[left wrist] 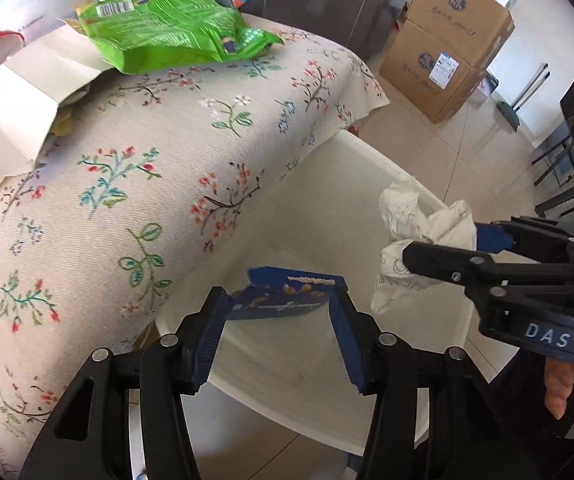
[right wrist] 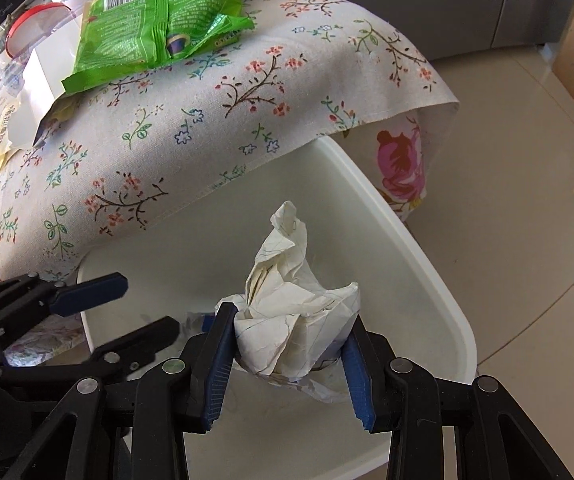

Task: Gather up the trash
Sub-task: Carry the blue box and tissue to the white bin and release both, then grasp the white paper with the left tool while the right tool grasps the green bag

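A white bin (left wrist: pixel 367 152) (right wrist: pixel 427 260) stands on the floor against the table's edge. My left gripper (left wrist: pixel 278 294) (right wrist: pixel 149 304) hovers over it with its jaws apart. A blue snack wrapper (left wrist: pixel 287 284) shows between and just past its fingertips inside the bin. In the right wrist view a bit of blue wrapper (right wrist: pixel 206 322) lies down in the bin, clear of the left pads. My right gripper (right wrist: pixel 291 316) (left wrist: pixel 443 240) is shut on a crumpled white paper ball (right wrist: pixel 287 280) (left wrist: pixel 415 216), held above the bin's opening.
On the table with the floral cloth (left wrist: pixel 167 184) (right wrist: pixel 247 92) lie a green snack bag (left wrist: pixel 167 32) (right wrist: pixel 155 20) and an open white carton (left wrist: pixel 27 112). Cardboard boxes (left wrist: pixel 447 40) stand on the tiled floor behind. A person's fingers (left wrist: pixel 563 388) hold the right gripper.
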`<move>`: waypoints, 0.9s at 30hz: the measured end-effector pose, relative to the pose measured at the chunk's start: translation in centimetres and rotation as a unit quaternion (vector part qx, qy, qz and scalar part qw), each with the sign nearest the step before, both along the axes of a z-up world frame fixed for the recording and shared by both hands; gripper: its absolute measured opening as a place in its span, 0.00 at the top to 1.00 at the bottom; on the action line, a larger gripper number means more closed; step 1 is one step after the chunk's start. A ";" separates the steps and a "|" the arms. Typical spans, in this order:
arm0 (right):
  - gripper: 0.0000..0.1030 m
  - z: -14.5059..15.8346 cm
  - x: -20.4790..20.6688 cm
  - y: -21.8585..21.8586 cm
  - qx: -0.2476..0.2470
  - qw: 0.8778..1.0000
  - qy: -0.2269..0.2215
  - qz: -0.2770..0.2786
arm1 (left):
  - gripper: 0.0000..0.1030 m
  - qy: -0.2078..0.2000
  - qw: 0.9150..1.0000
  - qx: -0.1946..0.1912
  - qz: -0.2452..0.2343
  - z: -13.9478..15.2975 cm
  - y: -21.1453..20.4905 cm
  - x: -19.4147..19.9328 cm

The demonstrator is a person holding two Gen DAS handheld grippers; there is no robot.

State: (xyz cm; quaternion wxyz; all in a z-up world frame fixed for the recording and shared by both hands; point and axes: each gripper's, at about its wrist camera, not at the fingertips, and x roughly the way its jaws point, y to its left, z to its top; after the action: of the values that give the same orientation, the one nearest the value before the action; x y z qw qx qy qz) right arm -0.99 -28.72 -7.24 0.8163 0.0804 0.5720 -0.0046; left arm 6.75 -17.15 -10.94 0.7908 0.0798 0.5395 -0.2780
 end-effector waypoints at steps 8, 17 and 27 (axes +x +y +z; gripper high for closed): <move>0.55 -2.1 0.8 1.1 0.012 0.999 0.036 0.021 | 0.46 0.031 0.997 -0.039 0.054 2.0 3.7 1.4; 0.38 -4.7 1.4 2.8 0.004 0.995 0.091 0.052 | 0.46 0.025 0.994 -0.069 0.082 4.3 6.0 2.1; 0.29 -2.5 1.6 2.1 0.028 0.999 0.032 0.033 | 0.40 -0.008 0.981 -0.084 0.174 7.4 13.4 4.9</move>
State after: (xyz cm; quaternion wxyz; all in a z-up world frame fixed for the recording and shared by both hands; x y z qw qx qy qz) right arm 0.65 -26.64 -9.71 0.7946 0.0839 0.6003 0.0357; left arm 11.67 -3.75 -3.51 0.8355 -0.0797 0.5131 -0.1799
